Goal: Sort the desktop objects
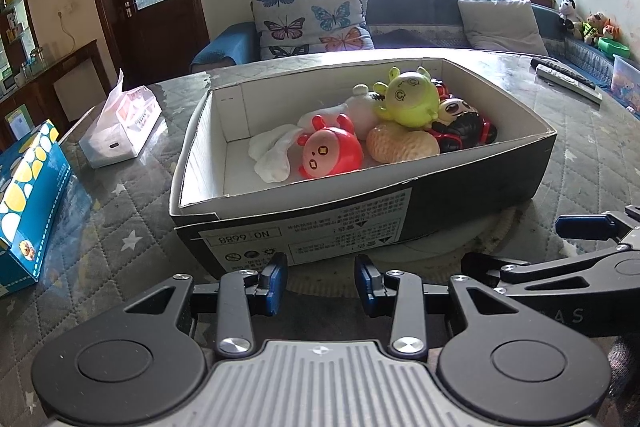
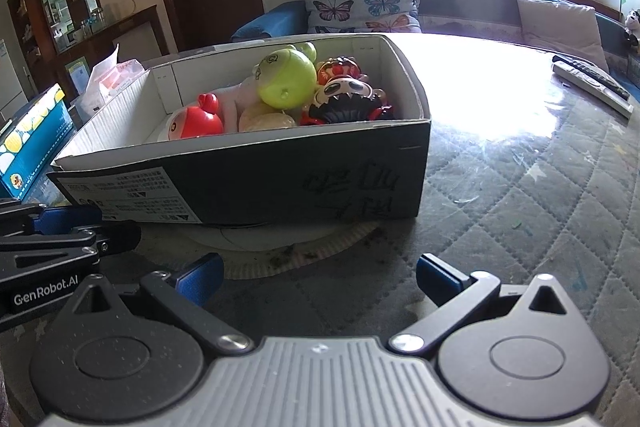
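A black cardboard box (image 1: 360, 215) with a white inside stands on the quilted table. It holds several toys: a red round figure (image 1: 330, 155), a yellow-green figure (image 1: 408, 99), a beige one (image 1: 400, 145), a white plush (image 1: 276, 151) and a black-haired doll (image 1: 460, 123). The box (image 2: 280, 179) and toys also show in the right wrist view. My left gripper (image 1: 322, 285) is open and empty just in front of the box. My right gripper (image 2: 320, 279) is wide open and empty, near the box's right front corner.
A blue tissue box (image 1: 28, 203) and a white tissue pack (image 1: 120, 127) stand to the left. Remote controls (image 1: 568, 79) lie at the far right. A round mat (image 2: 300, 247) lies under the box. A sofa with butterfly cushions (image 1: 316, 19) is behind the table.
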### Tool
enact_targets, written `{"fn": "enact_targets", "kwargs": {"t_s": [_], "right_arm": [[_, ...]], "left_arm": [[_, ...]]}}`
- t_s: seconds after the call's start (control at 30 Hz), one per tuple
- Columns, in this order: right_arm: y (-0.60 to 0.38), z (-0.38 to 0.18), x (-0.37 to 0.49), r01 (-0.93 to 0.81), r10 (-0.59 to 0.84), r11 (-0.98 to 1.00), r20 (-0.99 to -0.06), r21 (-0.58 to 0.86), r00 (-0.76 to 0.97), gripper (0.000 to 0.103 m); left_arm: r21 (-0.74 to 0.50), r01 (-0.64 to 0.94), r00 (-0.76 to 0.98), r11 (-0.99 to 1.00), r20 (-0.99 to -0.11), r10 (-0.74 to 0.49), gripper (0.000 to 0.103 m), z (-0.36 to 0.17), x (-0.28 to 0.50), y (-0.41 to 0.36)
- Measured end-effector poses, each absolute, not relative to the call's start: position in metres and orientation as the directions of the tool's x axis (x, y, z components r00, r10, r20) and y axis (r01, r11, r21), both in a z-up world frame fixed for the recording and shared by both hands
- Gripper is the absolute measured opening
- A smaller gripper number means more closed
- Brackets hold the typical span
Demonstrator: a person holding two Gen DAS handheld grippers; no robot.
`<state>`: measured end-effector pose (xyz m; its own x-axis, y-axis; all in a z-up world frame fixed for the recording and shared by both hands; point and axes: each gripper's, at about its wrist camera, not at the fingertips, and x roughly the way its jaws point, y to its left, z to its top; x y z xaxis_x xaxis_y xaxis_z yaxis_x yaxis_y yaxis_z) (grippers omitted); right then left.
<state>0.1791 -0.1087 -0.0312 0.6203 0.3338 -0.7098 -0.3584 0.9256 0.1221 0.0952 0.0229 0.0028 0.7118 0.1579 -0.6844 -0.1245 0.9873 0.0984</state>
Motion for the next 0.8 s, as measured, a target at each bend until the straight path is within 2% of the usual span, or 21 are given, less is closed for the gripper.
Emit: {"fn": "enact_targets", "kwargs": {"t_s": [0.8], "right_arm": [[-0.104,-0.032,0.193,-0.348,0.305,0.933,-0.725,0.096,0.618,0.103]], "left_arm": [[0.089,-0.129,0.688,0.988,-0.709,0.154,0.039,-0.003,0.108,0.026]]}}
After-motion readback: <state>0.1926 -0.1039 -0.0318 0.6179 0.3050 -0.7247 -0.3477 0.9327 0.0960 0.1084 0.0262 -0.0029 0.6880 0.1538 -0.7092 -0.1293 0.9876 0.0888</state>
